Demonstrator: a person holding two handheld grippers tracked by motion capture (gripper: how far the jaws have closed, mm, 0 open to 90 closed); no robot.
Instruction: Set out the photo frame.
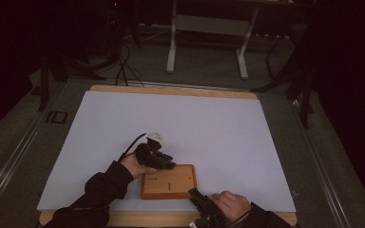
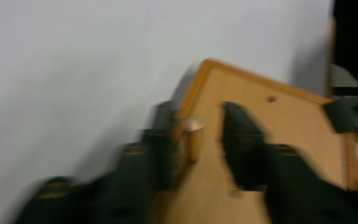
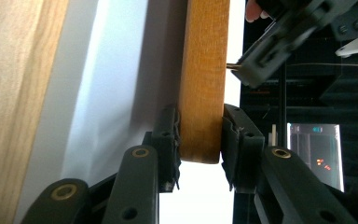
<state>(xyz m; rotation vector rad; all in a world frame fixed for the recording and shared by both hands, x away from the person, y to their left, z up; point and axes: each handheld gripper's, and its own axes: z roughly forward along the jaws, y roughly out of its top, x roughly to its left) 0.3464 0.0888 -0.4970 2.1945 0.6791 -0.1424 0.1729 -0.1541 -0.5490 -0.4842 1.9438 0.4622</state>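
Right gripper (image 3: 199, 135) jaws pinching wooden block (image 1: 168, 182) edge; left gripper (image 2: 198, 140) jaws spread around its peg (image 2: 193, 135).

The wooden board (image 1: 168, 182) is showing a smooth, satin orange-brown finish with fine grain, its edge (image 3: 204, 79) looking sanded and evenly stained. A small peg (image 2: 192, 135) standing in it is looking like pale wood or brass with a faintly shiny round top; blur is keeping that from being told. The left tool (image 2: 198, 140) and right tool (image 3: 200, 140) are presenting matt black plastic with brass-coloured rivets, and the right tool's pads (image 3: 170, 140) are looking ribbed and rubbery. The bench (image 1: 171, 90) is showing pale, lightly grained wood at its rim under a matt, smooth, pale lavender sheet (image 1: 209, 128). The person's sleeves (image 1: 102, 187) are looking like soft dark cloth.
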